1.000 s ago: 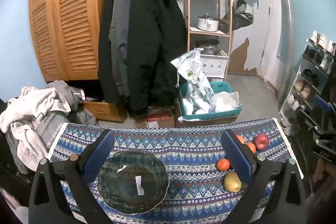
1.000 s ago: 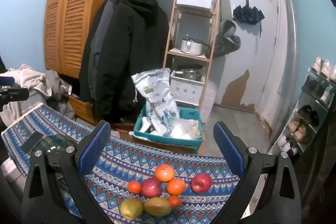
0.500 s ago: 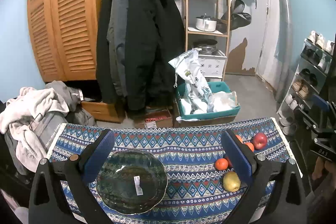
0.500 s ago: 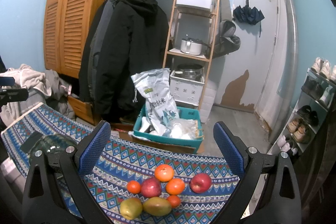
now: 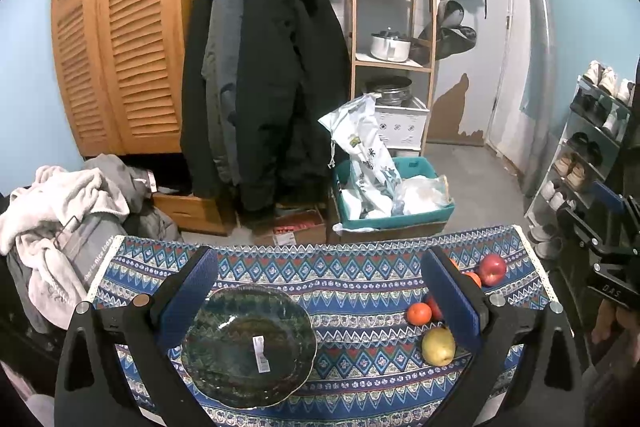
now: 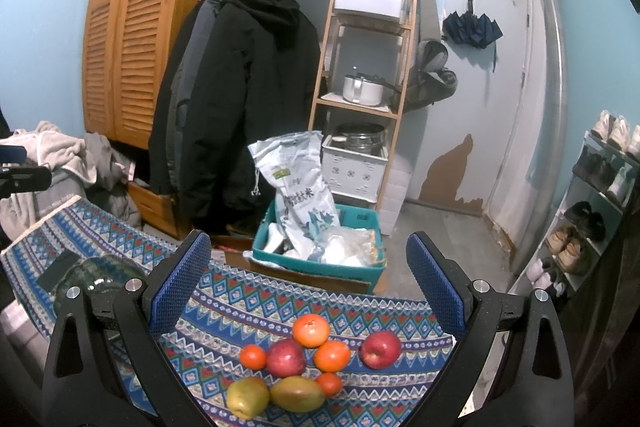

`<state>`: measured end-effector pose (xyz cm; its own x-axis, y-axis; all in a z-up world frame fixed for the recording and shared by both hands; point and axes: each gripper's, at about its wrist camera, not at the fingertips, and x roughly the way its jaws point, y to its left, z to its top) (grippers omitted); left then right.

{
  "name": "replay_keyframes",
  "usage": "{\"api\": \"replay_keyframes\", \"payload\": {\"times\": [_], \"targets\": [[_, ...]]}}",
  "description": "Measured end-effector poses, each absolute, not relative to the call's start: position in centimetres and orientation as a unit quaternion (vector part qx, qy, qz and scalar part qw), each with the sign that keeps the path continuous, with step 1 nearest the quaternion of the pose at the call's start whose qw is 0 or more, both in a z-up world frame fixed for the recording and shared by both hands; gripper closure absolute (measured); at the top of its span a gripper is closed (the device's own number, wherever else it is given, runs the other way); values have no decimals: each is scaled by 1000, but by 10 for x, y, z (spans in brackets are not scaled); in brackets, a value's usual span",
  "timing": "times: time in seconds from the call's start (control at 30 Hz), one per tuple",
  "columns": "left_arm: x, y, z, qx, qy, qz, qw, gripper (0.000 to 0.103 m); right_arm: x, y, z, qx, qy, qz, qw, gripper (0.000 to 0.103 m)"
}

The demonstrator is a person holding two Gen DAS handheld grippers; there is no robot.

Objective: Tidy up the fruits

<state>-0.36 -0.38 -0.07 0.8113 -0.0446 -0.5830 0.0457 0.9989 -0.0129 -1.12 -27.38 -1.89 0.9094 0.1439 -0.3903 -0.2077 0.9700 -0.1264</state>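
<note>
1. Almost nothing is changing from a second ago: the left gripper (image 5: 318,301) is hovering wide and empty over the plate (image 5: 248,345), lower centre.
2. The right gripper (image 6: 306,285), equally wide, is hanging above the fruit pile (image 6: 308,359), bottom centre; sorting is not yet starting.
3. The patterned cloth (image 5: 360,279) is lying bare between them, nothing blocking.

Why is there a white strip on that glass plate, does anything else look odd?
The strip is a sticker left on the empty green glass plate. Otherwise only the fruit looks out of place: it lies loose in a cluster on the patterned tablecloth. Nothing looks spilled or damaged.
</note>
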Motion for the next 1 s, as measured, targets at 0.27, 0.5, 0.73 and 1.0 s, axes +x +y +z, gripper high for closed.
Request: {"api": "replay_keyframes", "payload": {"times": [0.27,0.5,0.73,1.0], "targets": [[-3,-4,0,0,308,-25,951,1,-10,-269,-17,-83,193,90,973,7],[-3,-5,-1,0,308,-26,951,1,-11,-280,-22,-81,196,89,973,7],[-3,-5,-1,0,308,-26,951,1,-11,-278,-22,-82,195,89,973,7],[-3,-7,0,0,308,-27,951,1,-10,-278,-22,-82,195,88,973,7]]}}
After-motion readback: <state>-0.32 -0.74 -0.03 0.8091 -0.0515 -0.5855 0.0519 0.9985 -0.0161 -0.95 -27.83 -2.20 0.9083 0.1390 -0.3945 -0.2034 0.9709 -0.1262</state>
